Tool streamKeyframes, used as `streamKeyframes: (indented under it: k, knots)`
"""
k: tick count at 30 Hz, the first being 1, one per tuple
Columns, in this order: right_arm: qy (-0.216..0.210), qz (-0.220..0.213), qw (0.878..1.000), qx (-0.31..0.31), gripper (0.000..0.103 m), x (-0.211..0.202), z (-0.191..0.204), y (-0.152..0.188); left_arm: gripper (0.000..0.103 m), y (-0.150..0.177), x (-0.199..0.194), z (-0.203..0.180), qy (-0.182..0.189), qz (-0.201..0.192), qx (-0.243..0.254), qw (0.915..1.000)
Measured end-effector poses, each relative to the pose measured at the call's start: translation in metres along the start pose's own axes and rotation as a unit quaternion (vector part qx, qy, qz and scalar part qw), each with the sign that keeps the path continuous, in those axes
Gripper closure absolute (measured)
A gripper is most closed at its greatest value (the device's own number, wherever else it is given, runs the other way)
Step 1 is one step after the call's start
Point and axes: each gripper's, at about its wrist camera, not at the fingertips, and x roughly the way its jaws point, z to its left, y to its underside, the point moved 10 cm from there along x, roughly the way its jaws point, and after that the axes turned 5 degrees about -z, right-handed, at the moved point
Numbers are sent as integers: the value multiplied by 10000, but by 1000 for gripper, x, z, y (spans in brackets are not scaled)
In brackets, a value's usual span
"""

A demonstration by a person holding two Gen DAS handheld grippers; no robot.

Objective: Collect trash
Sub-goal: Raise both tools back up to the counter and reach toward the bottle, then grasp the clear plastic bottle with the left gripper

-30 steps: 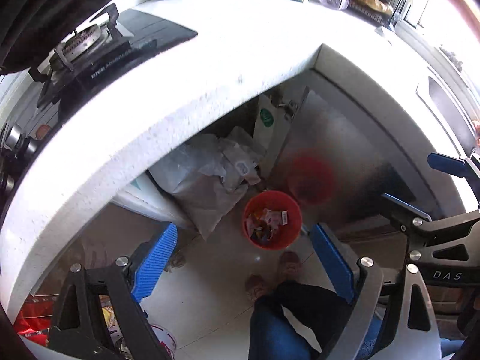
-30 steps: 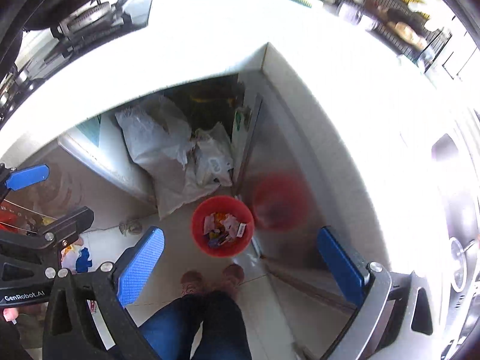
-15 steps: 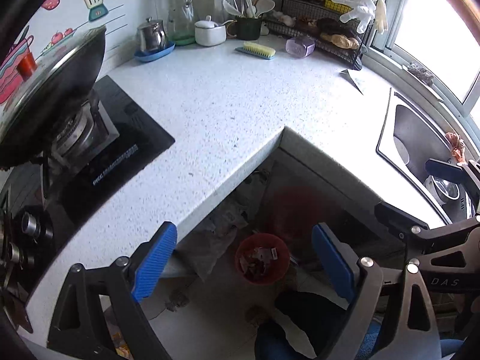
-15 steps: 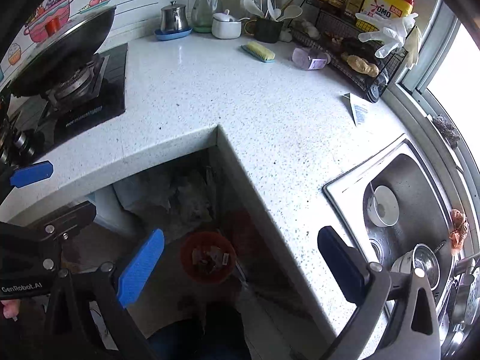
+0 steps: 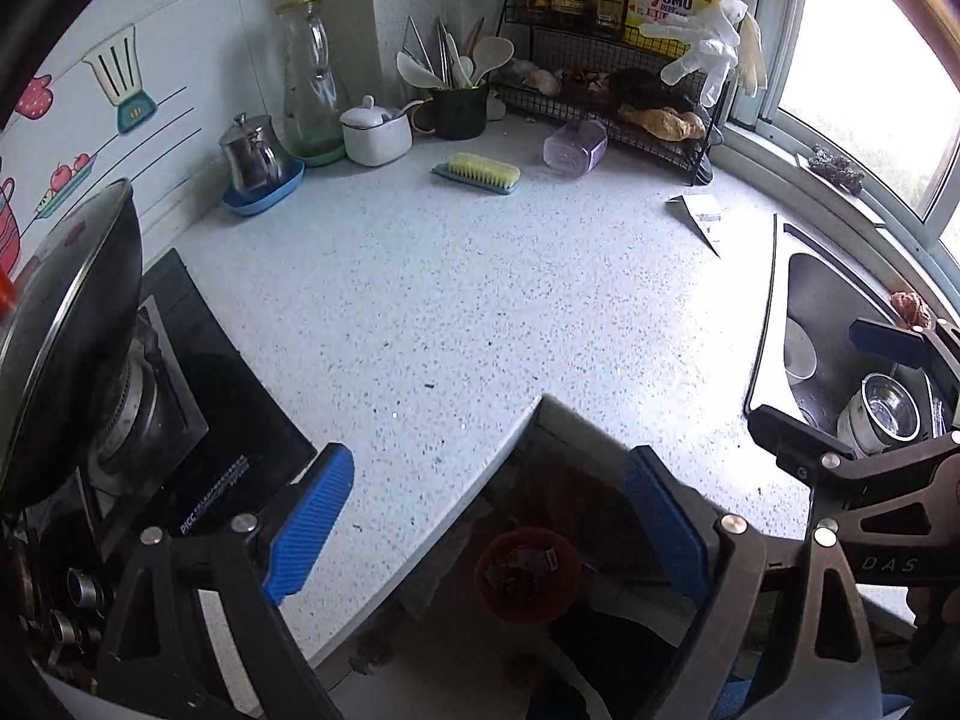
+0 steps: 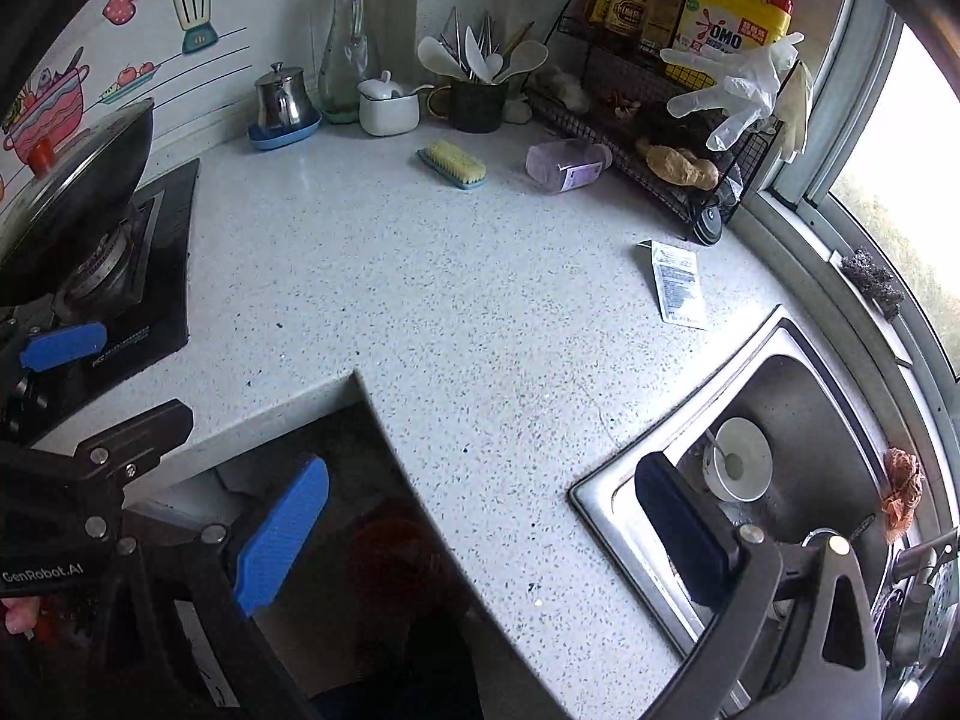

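Right wrist view gives the clearest look at the likely piece of trash: a flat white wrapper (image 6: pixel 677 288) with printed text, lying on the speckled countertop (image 6: pixel 456 312) between the wire rack (image 6: pixel 660 138) and the stainless sink (image 6: pixel 798 450), touching neither. In the left wrist view the same wrapper (image 5: pixel 699 217) sits far off to the upper right, small and foreshortened.

A second ago both cameras stared down at the red trash bin on the floor; now both have swung up onto the counter, and the bin (image 5: pixel 528 573) shows only in the gap under the counter edge, with scraps inside. That shift reads as a drop finished and the search for the next piece begun (my judgement, not something seen).

The left gripper (image 5: pixel 489 525) stands wide with nothing between its blue pads, and so does the right gripper (image 6: pixel 480 534), likewise empty.

Only the right view shows the sink basin properly, with a white bowl (image 6: pixel 741 459) in it; the bin there is no more than a dim red shape in shadow. Only the left view shows the bin's contents. Both show the scrub brush (image 6: pixel 451 164) and the toppled purple container (image 6: pixel 564 165) beside the rack, which look like kitchen goods, not trash.
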Motion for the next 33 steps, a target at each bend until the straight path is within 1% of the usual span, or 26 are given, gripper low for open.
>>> streamKeyframes:
  k: [6, 11, 14, 17, 21, 26, 33]
  knots:
    - [28, -66, 9999, 141, 1, 22, -32, -38, 13, -55, 34, -12, 96, -17, 207, 9997]
    - [48, 119, 9993, 351, 1, 47, -59, -59, 13, -95, 68, -24, 110, 96, 284, 9995]
    - [84, 133, 9992, 378, 1, 59, -76, -74, 13, -118, 85, -32, 155, 136, 335, 9992]
    - [180, 157, 9986, 466, 1, 66, -92, -87, 13, -141, 103, -41, 275, 217, 391, 9986]
    - [285, 185, 9971, 676, 1, 80, -111, -105, 13, -173, 126, -50, 417, 221, 639, 9968]
    - [506, 214, 9933, 1014, 1, 95, -133, -123, 13, -212, 157, -63, 700, 247, 993, 9923]
    - [766, 371, 9848, 1513, 1, 121, -158, -138, 13, -248, 201, -80, 1079, 372, 1607, 9804]
